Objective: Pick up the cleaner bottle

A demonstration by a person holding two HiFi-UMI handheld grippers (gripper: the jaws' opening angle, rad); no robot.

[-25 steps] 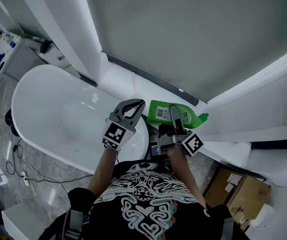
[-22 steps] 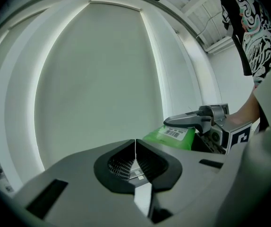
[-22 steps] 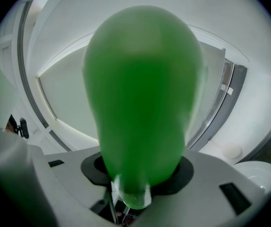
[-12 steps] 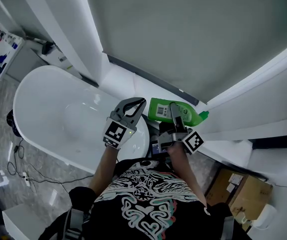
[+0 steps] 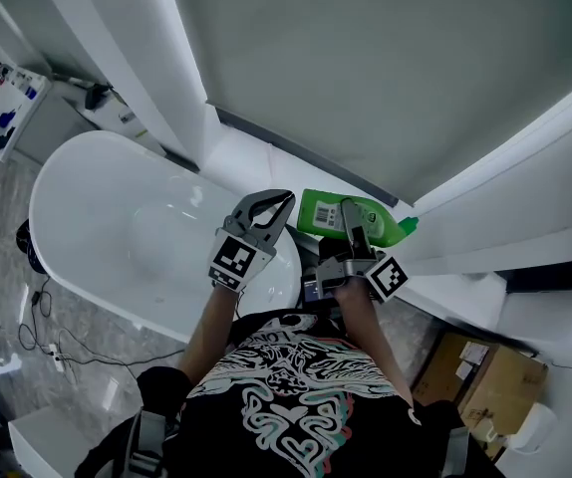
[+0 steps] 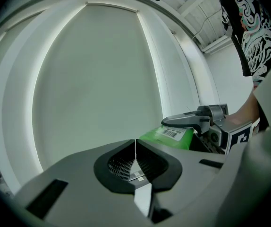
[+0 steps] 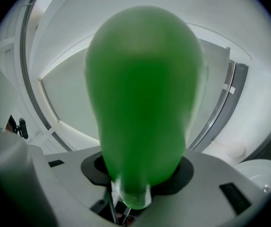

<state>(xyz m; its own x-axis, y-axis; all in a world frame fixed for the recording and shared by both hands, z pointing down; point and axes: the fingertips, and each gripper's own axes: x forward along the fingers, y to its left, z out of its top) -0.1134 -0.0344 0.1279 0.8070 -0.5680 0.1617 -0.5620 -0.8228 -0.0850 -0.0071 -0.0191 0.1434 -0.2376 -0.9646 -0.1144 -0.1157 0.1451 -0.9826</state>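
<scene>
The green cleaner bottle (image 5: 318, 213) with a white barcode label is held off the white ledge, lying sideways, its cap (image 5: 407, 227) pointing right. My right gripper (image 5: 350, 213) is shut on it, one finger across the body. In the right gripper view the bottle (image 7: 145, 103) fills the middle, standing out from between the jaws. My left gripper (image 5: 282, 199) hovers just left of the bottle over the tub's end, shut and holding nothing. From the left gripper view its own jaws (image 6: 135, 148) meet, and the bottle (image 6: 169, 136) and right gripper (image 6: 199, 122) show to the right.
A white bathtub (image 5: 87, 217) lies to the left and below the grippers. A white ledge (image 5: 445, 302) runs along the grey wall panel (image 5: 366, 68). Cardboard boxes (image 5: 475, 376) sit at the lower right, and cables (image 5: 37, 327) on the floor at the left.
</scene>
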